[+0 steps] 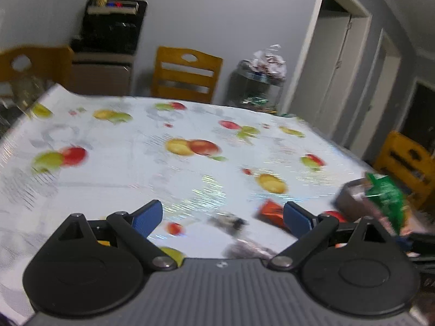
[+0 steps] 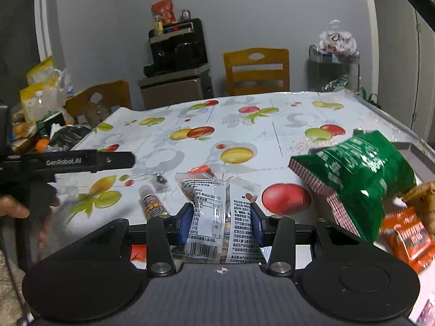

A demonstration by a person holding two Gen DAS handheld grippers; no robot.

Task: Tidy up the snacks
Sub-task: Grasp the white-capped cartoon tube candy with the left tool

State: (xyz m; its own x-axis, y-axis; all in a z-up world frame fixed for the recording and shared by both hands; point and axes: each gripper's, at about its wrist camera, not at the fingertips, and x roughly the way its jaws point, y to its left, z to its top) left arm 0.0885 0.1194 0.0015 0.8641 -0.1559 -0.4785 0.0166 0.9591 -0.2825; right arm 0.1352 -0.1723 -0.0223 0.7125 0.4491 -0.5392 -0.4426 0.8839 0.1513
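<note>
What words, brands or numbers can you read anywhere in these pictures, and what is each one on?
"GenRobot.AI": side of the left gripper.
"Dove", partly legible: white bag on the far rack.
Clear packet in the right gripper: barcode and small print, unreadable.
Green bag, orange packets: blurred.

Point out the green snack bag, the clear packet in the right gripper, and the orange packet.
green snack bag (image 2: 361,179), right wrist view, middle of its front face
clear packet (image 2: 217,217), right wrist view, printed label between the fingers
orange packet (image 2: 407,237), right wrist view, centre of wrapper
</note>
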